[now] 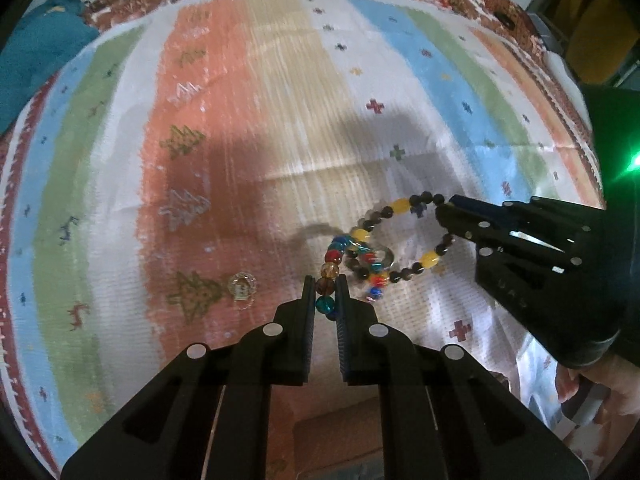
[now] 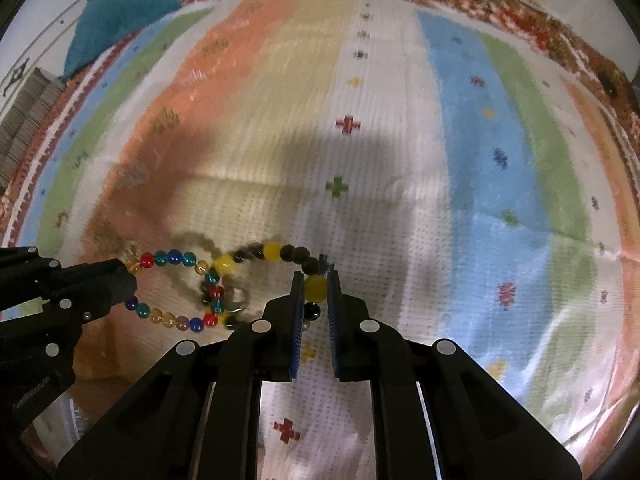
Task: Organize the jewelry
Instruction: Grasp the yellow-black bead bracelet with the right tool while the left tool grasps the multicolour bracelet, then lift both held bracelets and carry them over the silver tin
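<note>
Left gripper point(image 1: 325, 280) was clamped on the multicolored bead bracelet point(image 1: 333, 257); right gripper point(image 2: 314, 276) was clamped on the yellow-and-brown bead bracelet point(image 2: 273, 251). Bracelets interlocked between them, above the striped cloth point(image 1: 280, 120).

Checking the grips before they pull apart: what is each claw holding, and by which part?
Left claw pinches the multicolored bracelet by an amber bead; right claw pinches the dark-and-yellow bracelet by a yellow bead.

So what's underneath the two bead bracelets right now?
Under the multicoloured bracelet and the yellow-and-dark bracelet lies the striped cloth, carrying their shadows. Where they cross, a small ring-shaped piece shows; the tangle hides the rest.
</note>
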